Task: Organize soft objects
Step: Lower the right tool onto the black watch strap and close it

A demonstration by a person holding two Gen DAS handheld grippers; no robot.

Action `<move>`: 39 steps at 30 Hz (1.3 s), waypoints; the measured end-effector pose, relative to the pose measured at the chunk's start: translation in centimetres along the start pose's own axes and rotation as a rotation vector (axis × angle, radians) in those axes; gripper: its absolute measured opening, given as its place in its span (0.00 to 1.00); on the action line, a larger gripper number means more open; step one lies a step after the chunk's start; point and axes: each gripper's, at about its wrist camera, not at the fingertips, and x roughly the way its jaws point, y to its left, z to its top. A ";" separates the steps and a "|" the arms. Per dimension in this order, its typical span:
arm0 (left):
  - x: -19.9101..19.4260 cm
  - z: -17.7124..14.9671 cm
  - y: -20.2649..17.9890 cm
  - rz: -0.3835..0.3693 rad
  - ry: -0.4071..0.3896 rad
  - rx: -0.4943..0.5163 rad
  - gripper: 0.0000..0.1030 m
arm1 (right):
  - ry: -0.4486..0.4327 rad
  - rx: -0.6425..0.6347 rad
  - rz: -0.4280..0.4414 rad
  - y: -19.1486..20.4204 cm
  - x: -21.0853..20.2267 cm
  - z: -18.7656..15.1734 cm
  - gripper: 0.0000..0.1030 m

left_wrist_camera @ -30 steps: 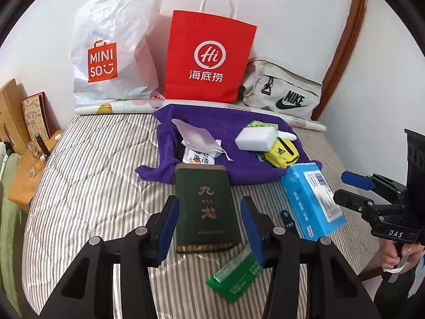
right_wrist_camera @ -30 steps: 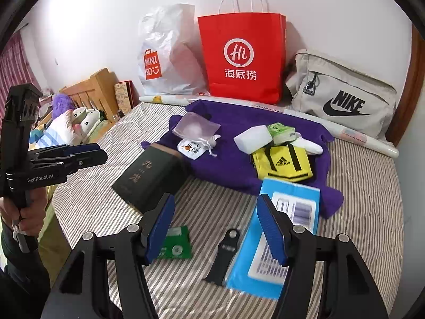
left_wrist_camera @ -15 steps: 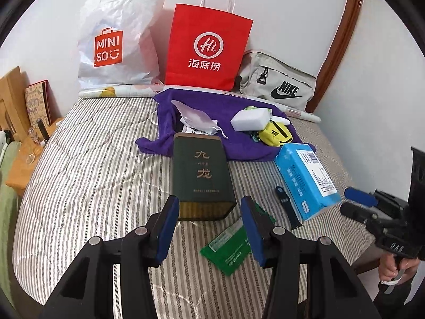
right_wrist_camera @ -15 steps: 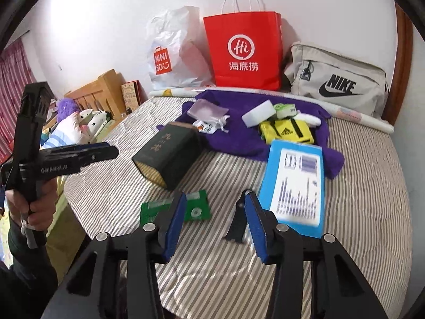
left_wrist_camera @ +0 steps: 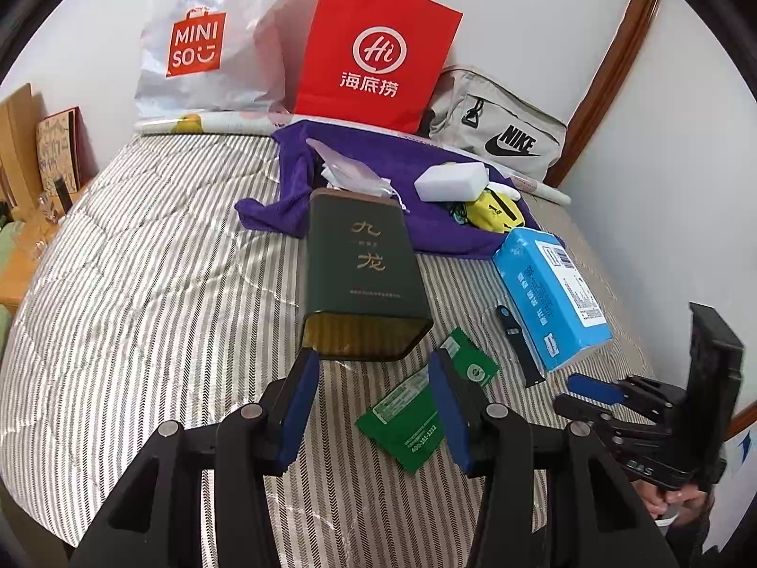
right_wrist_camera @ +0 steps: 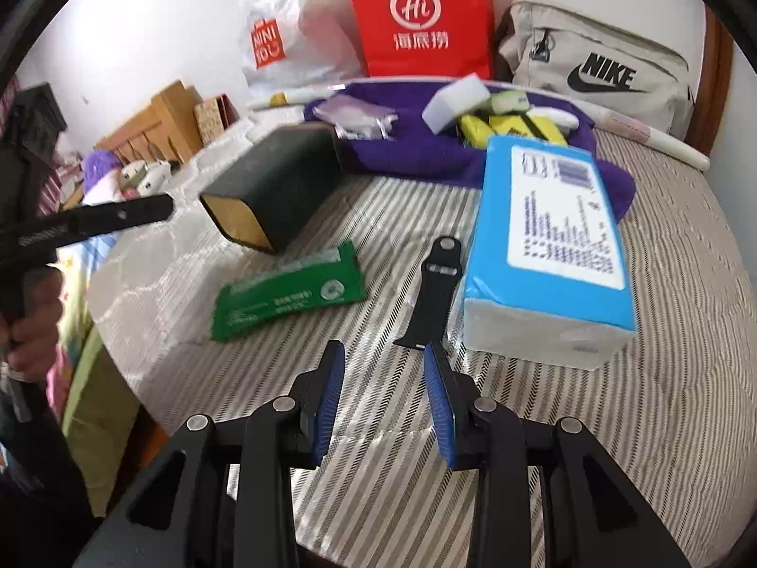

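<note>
On the striped bed lie a dark green tin box point(left_wrist_camera: 359, 265), a green packet point(left_wrist_camera: 416, 407), a black strap point(left_wrist_camera: 518, 345) and a blue tissue pack point(left_wrist_camera: 549, 293). Behind them a purple towel point(left_wrist_camera: 359, 146) carries a white sponge point(left_wrist_camera: 452, 182), a yellow pouch point(left_wrist_camera: 494, 210) and a clear bag point(left_wrist_camera: 350, 173). My left gripper point(left_wrist_camera: 374, 364) hovers open just short of the tin, above the packet's edge. My right gripper point(right_wrist_camera: 384, 355) hangs over bare mattress just before the strap point(right_wrist_camera: 437, 293); its jaws are closing with nothing between them.
A MINISO plastic bag point(left_wrist_camera: 213, 47), a red paper bag point(left_wrist_camera: 374, 57) and a beige Nike bag point(left_wrist_camera: 501, 132) stand along the wall. A wooden headboard point(right_wrist_camera: 161, 128) and plush toys point(right_wrist_camera: 113, 175) are at the left. The mattress edge runs close below both grippers.
Both grippers have sunk toward the bed and drawn back, so the tin, packet and strap sit nearer. The right jaws have narrowed markedly. The left jaws keep their gap.
</note>
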 end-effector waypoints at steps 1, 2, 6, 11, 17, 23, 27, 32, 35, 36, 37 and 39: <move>0.2 -0.1 0.1 0.000 0.005 -0.001 0.45 | 0.006 0.004 -0.009 -0.1 0.5 0.0 0.34; 0.3 -0.1 0.2 -0.002 0.006 -0.002 0.45 | 0.012 0.013 -0.021 -0.3 1.0 -0.1 0.34; 0.8 -0.2 0.6 -0.008 0.017 -0.003 0.45 | 0.014 0.042 -0.033 -0.6 1.9 -0.2 0.34; 1.5 -0.5 1.2 -0.012 0.031 -0.007 0.45 | -0.014 0.035 -0.083 -0.4 2.3 0.0 0.34; 2.0 -0.7 1.7 -0.019 0.040 -0.017 0.45 | 0.002 0.011 -0.117 0.3 3.6 0.2 0.34; 2.2 -0.8 2.1 -0.013 0.044 -0.020 0.45 | -0.014 -0.011 -0.198 0.6 4.6 0.2 0.34; 2.4 -0.8 2.1 -0.012 0.048 -0.023 0.45 | -0.017 0.000 -0.196 0.6 4.5 0.2 0.33; 2.4 -1.0 1.9 -0.010 0.051 -0.014 0.45 | -0.006 0.000 -0.174 0.3 4.2 0.0 0.29; 2.4 -1.1 1.9 -0.006 0.054 -0.014 0.45 | 0.004 0.002 -0.146 0.2 4.0 -0.4 0.29; 2.4 -1.1 1.9 -0.004 0.055 -0.017 0.45 | 0.007 0.001 -0.138 0.1 3.9 -0.5 0.29; 2.4 -1.1 1.9 -0.005 0.055 -0.017 0.45 | 0.012 -0.005 -0.128 0.2 3.7 -0.7 0.29; 2.4 -1.2 1.8 -0.005 0.055 -0.016 0.45 | 0.026 -0.020 -0.116 0.3 3.4 -1.1 0.29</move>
